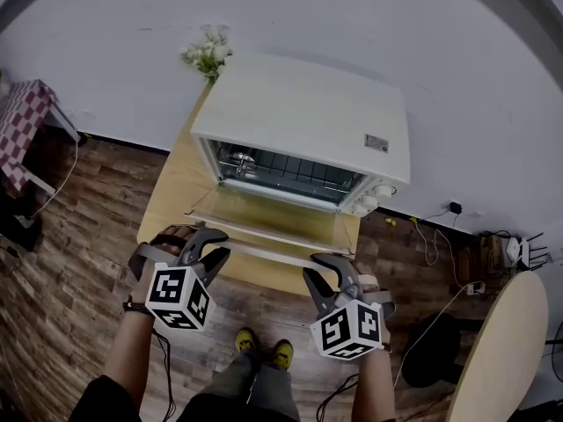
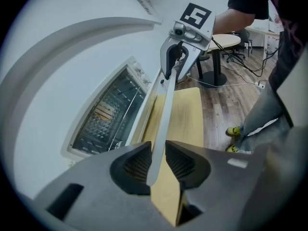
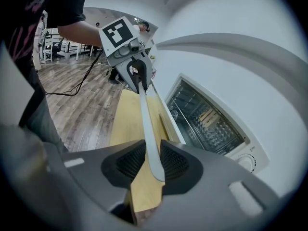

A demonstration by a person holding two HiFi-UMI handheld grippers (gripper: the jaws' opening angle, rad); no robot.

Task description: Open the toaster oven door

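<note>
The white toaster oven (image 1: 299,112) stands on a light wooden table (image 1: 171,200). Its glass door (image 1: 264,214) hangs down flat toward me, and the wire rack inside (image 2: 108,112) shows. A pale handle bar (image 1: 264,251) runs along the door's front edge. My left gripper (image 1: 211,251) is shut on the bar's left end, and in the left gripper view the bar (image 2: 166,109) runs between its ribbed pads (image 2: 156,165). The right gripper (image 1: 321,275) is shut on the bar's right end (image 3: 147,119), with the pads (image 3: 151,160) pressing on both sides.
A small bunch of flowers (image 1: 208,55) sits behind the oven by the white wall. On the wooden floor are cables (image 1: 440,236), a round table (image 1: 501,350) at the right and a checkered-cloth table (image 1: 26,121) at the left. My shoes (image 1: 264,350) stand below the door.
</note>
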